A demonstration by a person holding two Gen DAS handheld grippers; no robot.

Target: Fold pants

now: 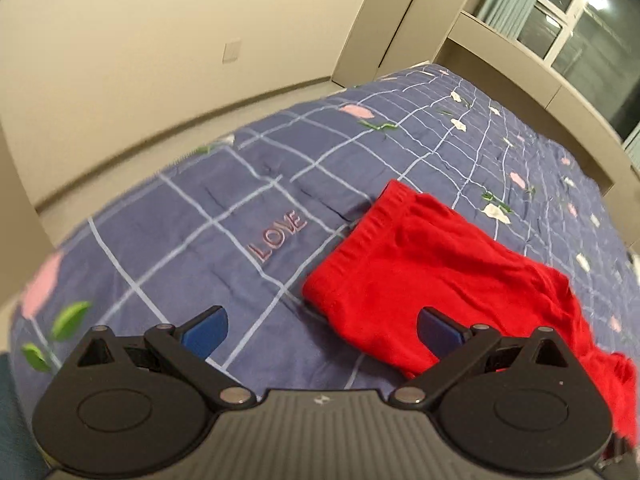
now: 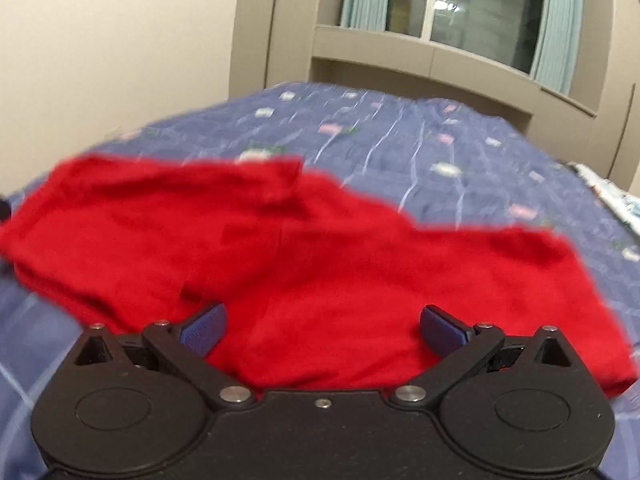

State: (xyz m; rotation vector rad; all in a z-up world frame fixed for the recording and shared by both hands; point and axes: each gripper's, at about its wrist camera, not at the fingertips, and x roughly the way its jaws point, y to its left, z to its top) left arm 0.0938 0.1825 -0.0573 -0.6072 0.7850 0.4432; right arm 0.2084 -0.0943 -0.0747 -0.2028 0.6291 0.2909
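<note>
A pair of red pants (image 1: 432, 272) lies spread on a bed covered by a blue quilt (image 1: 224, 216) with a white grid, pink and white flowers, green leaves and the stitched word "LOVE" (image 1: 278, 234). In the left wrist view the waistband end of the pants points toward the quilt's middle, and the rest runs off toward the near right edge of the bed, where the cloth bunches into folds. The left gripper (image 1: 322, 330) hovers over the near edge of the quilt with its blue-padded fingers spread wide, released and grasping nothing; its right pad is over the red cloth, its left over bare quilt. The right gripper (image 2: 322, 328) is likewise released, fingers wide apart, above the middle of the pants (image 2: 304, 264), which fill the near part of the bed in that blurred view. Beyond the bed's far edge stand beige walls and a window (image 2: 452, 12) with pale green curtains
</note>
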